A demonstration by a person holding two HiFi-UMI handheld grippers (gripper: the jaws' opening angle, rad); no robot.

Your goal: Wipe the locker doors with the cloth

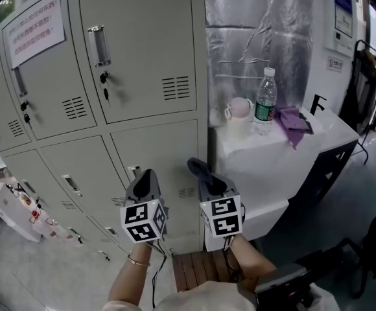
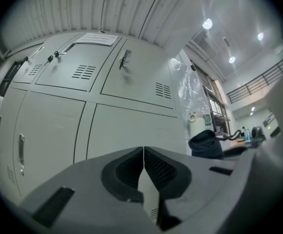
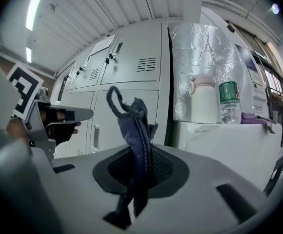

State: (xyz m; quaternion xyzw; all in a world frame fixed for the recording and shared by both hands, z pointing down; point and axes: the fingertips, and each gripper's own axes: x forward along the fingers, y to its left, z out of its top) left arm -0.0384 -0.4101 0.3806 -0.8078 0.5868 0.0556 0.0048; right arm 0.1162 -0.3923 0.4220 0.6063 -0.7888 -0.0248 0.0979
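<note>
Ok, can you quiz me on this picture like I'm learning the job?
1. True or false: the left claw is holding the dark blue cloth.
2. Pick one: what stands next to the water bottle on the white table? A) a mug B) a shoe C) a ball
3. Fill the gap: the second cloth, lying on the table, is coloured ____.

Key: 1 false, the left claw is shut on nothing and the right claw grips that cloth; 2 A; 3 purple.
</note>
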